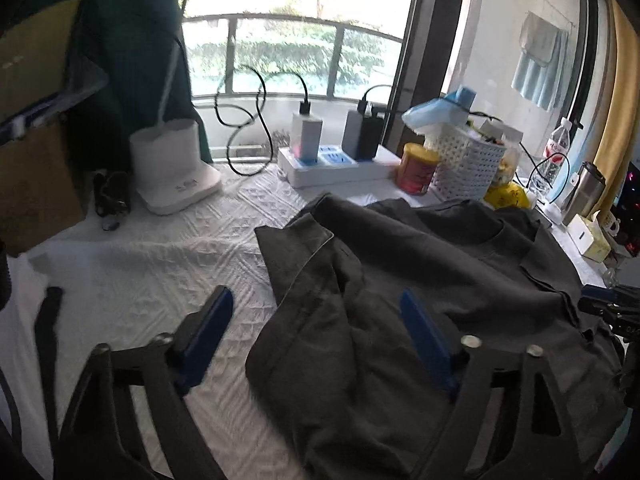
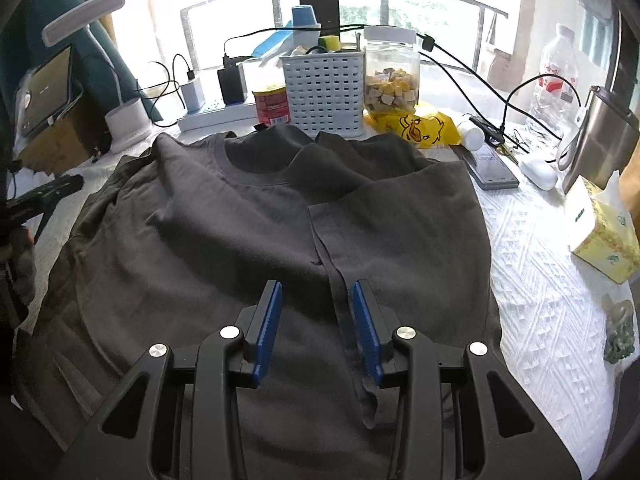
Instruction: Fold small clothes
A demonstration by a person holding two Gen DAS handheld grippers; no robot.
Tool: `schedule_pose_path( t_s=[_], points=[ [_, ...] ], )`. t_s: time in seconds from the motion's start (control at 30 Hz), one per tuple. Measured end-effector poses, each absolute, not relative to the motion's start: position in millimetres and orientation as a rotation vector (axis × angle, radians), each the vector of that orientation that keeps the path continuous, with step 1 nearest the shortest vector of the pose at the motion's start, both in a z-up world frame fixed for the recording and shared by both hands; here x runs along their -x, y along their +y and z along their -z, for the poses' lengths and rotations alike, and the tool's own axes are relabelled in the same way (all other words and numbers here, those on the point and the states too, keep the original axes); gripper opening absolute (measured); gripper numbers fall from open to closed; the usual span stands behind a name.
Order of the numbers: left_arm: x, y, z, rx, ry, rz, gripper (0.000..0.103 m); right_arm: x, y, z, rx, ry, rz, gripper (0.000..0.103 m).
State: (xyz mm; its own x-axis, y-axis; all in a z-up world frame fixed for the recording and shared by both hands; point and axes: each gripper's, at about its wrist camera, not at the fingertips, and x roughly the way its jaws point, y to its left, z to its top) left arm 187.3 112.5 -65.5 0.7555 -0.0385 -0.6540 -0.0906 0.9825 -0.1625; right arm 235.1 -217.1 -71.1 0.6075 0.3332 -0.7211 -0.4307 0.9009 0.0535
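Observation:
A dark grey T-shirt (image 2: 248, 232) lies on the white textured cloth (image 2: 532, 264), collar toward the window. Its right side is folded in over the middle, with the folded edge (image 2: 332, 264) running toward me. My right gripper (image 2: 316, 300) is open above the shirt's lower part, straddling that folded edge and holding nothing. In the left wrist view the shirt (image 1: 420, 264) is bunched, with its left sleeve (image 1: 296, 252) sticking out. My left gripper (image 1: 316, 312) is wide open over the shirt's left side, one finger over the shirt, the other over the white cloth.
Along the window stand a white lamp base (image 1: 172, 168), a power strip with chargers (image 1: 332, 160), a red can (image 2: 272, 104), a white basket (image 2: 324, 92) and a snack jar (image 2: 392, 76). A tissue box (image 2: 604, 236), steel mug (image 2: 600, 140) and remote (image 2: 492, 168) lie right.

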Motion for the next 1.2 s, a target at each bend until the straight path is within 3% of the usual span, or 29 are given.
schedule_pose_path(
  t_s=[0.03,0.1,0.23,0.27,0.33,0.4,0.47,0.5,0.87,1.2],
  points=[
    [-192.7,113.7,69.0,0.192,0.727,-0.018,0.076,-235.9,-217.3,71.9,0.129,0.807,-0.441,0.039],
    [-205.0,116.4,77.3,0.192,0.761,0.005,0.057,-238.7,-217.3,73.5,0.127,0.813,-0.437,0.039],
    [-219.0,122.0,91.0,0.218,0.812,0.035,0.046,-246.0,-216.4,76.8,0.134,0.829,-0.442,0.039],
    [-220.7,122.6,93.8,0.223,0.82,0.039,0.038,-247.7,-216.0,77.8,0.138,0.832,-0.441,0.039],
    [-222.3,123.4,96.5,0.221,0.826,0.034,0.032,-249.8,-216.0,78.2,0.135,0.831,-0.444,0.039],
    [-221.3,124.5,97.7,0.221,0.825,0.022,0.015,-252.2,-216.0,78.4,0.134,0.829,-0.446,0.039],
    [-219.0,125.2,96.1,0.216,0.814,0.01,0.013,-254.1,-216.5,79.0,0.128,0.827,-0.449,0.039],
    [-218.1,126.2,94.8,0.213,0.807,0.002,0.005,-254.5,-216.7,79.4,0.126,0.826,-0.451,0.039],
    [-201.2,95.2,57.4,0.076,0.659,-0.037,0.004,-246.1,-232.4,77.0,0.086,0.801,-0.46,0.039],
    [-206.3,37.9,58.4,-0.028,0.668,0.078,0.004,-232.9,-272.1,76.3,0.023,0.775,-0.427,0.039]
  ],
)
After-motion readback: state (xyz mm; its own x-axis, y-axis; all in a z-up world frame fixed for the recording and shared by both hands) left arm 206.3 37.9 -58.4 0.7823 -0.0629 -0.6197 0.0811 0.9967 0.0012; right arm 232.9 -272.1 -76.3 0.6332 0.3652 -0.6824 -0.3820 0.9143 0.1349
